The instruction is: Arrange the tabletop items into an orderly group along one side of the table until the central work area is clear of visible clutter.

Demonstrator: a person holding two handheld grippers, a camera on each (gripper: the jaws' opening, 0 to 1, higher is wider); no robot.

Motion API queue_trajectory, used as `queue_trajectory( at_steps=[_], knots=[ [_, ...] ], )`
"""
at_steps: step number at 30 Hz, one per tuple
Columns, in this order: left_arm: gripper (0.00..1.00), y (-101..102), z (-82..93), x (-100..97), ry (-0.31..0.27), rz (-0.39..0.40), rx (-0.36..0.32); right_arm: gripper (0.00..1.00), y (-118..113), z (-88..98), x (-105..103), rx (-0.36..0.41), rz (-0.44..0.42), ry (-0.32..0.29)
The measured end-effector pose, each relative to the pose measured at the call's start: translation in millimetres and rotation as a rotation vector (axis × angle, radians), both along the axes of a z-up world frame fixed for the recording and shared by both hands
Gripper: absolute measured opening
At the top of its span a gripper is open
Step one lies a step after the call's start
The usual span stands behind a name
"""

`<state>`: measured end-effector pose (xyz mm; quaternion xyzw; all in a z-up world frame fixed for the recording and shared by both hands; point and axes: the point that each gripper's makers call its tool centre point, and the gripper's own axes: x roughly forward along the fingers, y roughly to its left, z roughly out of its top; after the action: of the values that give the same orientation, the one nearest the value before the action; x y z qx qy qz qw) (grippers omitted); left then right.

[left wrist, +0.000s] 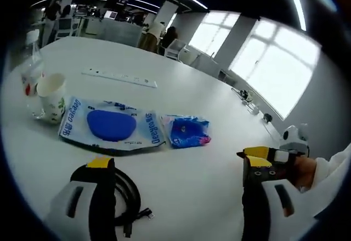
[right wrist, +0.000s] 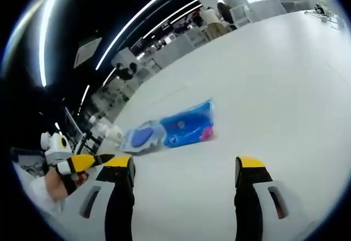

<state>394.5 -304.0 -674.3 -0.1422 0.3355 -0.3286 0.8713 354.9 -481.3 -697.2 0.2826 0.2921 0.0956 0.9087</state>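
2 blue packets (left wrist: 111, 126) (left wrist: 186, 131), 1 paper cup (left wrist: 52, 97), 1 black cable (left wrist: 129, 197), 1 power strip (left wrist: 119, 78), 1 clear bottle (left wrist: 31, 71)

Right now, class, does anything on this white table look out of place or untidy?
Nothing looks spilled or broken. The large blue packet and the small blue packet lie loose mid-table, and a black cable sprawls in a loose coil near the left gripper. The paper cup stands upright.

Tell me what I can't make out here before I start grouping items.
- Black cable, left gripper view: partly hidden behind the left gripper.
- Package lettering: too small to read.
- Clear container behind the paper cup: contents unclear.
- Small blue packet, right gripper view: details blurred.
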Motion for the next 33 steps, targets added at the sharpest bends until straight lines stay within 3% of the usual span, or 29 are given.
queue_trajectory(
  at_steps=[13,19,24,29,33],
  knots=[
    [0.99,30.7,-8.8,-24.8,0.022,0.068,0.014,0.72,19.3,-5.5,-18.0,0.010,0.042,0.024],
    [0.99,37.3,-7.9,-28.9,0.023,0.082,0.005,0.71,26.0,-12.0,-23.4,0.007,0.063,0.046],
    [0.99,46.7,-6.0,-29.6,0.009,0.089,0.016,0.71,34.7,-6.0,-20.2,0.008,0.086,0.026],
    [0.99,67.3,-3.2,-36.2,-0.059,0.057,0.092,0.70,55.1,0.0,-18.4,-0.035,0.179,-0.008],
    [1.00,92.8,-1.7,-53.9,-0.106,0.022,0.172,0.70,66.2,2.3,-20.9,-0.094,0.261,-0.028]
  ],
)
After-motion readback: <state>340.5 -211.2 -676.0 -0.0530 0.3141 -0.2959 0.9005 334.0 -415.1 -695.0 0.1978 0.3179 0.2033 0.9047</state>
